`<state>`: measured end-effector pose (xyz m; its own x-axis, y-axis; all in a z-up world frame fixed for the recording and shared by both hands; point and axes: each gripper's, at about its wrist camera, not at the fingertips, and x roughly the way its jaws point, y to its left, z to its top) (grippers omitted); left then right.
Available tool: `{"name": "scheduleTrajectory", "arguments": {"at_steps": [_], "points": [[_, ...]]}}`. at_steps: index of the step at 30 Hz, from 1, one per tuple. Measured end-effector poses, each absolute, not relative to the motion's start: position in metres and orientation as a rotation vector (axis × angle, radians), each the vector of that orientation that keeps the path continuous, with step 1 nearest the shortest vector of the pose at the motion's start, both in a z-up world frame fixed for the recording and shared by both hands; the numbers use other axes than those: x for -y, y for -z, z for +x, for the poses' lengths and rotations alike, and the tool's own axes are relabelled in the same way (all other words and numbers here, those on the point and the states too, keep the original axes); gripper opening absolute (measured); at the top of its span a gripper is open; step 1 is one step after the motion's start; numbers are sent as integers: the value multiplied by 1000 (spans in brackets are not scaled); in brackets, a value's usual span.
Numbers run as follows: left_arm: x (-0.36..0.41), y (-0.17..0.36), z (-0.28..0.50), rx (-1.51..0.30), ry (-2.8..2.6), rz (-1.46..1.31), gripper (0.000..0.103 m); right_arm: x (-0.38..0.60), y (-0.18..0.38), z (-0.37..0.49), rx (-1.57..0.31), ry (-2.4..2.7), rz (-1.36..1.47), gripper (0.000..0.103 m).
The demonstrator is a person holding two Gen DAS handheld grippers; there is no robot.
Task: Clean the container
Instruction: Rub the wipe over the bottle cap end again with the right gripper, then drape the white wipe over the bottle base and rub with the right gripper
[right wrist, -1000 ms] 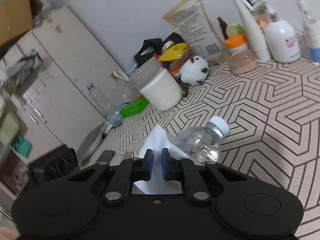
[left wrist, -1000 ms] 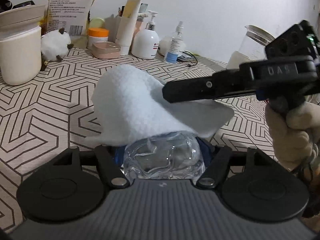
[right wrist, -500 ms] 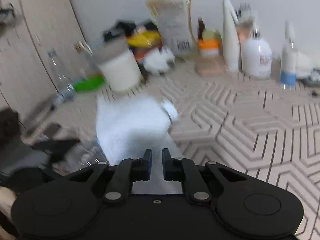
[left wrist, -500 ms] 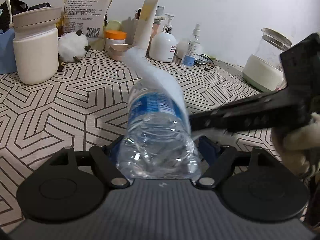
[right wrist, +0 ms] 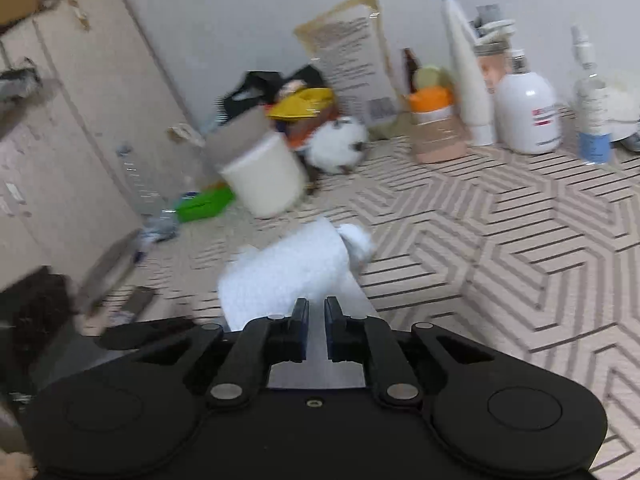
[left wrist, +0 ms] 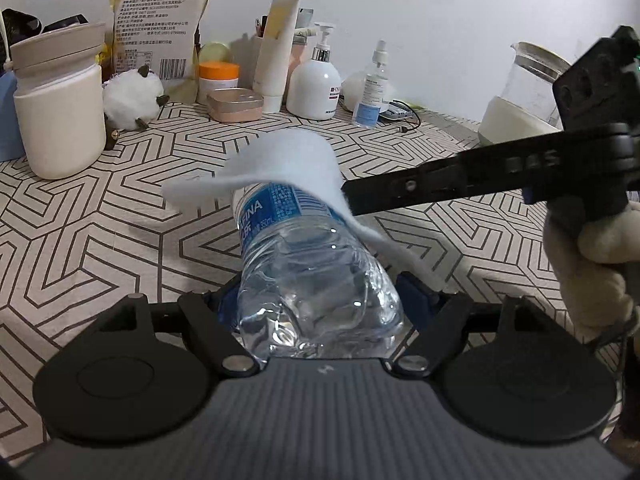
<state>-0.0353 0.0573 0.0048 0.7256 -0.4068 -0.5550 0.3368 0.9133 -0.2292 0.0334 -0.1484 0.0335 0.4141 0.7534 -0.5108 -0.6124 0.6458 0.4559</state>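
My left gripper [left wrist: 320, 300] is shut on the base of a clear plastic water bottle [left wrist: 312, 280] with a blue label, held pointing away from me over the patterned table [left wrist: 100, 240]. A white cloth [left wrist: 280, 164] is draped over the bottle's far half. My right gripper [left wrist: 352, 196] comes in from the right and is shut on that cloth. In the blurred right wrist view my right gripper [right wrist: 316, 312] pinches the cloth [right wrist: 288, 276], and the bottle's white cap [right wrist: 356, 240] sticks out beyond it.
Along the back wall stand a white jar [left wrist: 60, 108], a plush toy [left wrist: 132, 100], a food pouch [left wrist: 160, 20], a pump bottle [left wrist: 314, 84], a spray bottle [left wrist: 370, 88] and a glass kettle [left wrist: 524, 96]. A cabinet [right wrist: 60, 140] is at the left.
The cloth has slid from the bottle's near end and side up over its far half. The right gripper moved with it. The left gripper keeps the bottle.
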Motion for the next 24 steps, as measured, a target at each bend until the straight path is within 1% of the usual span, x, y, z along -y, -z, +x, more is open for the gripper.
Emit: {"name": "scheduleTrajectory", "arguments": {"at_steps": [1,3,4,9,10,11,13,15,17,24], "points": [[-57,-5,-35,-639,410,-113,76,148,-34,33,-758,-900,228,13],[-56,-5,-35,-640,407,-108,76,147,-35,30,-772,-966,255,19],[-55,-5,-36,-640,406,-106,76,145,-37,27,-766,-972,235,20],[-55,-5,-36,-641,404,-105,76,141,-39,20,-766,-1013,206,20],[-54,-5,-36,-642,403,-101,76,142,-39,19,-774,-1042,214,26],[-53,-5,-36,-642,402,-97,76,141,-40,17,-773,-1062,197,29],[-53,-5,-36,-642,399,-92,76,139,-41,12,-762,-1067,155,29],[-53,-5,-37,-642,400,-93,76,141,-40,15,-772,-1065,173,29],[-53,-5,-37,-642,400,-93,76,144,-36,20,-778,-1027,186,38],[-53,-5,-36,-641,399,-82,76,144,-31,48,-753,-877,244,40]]}}
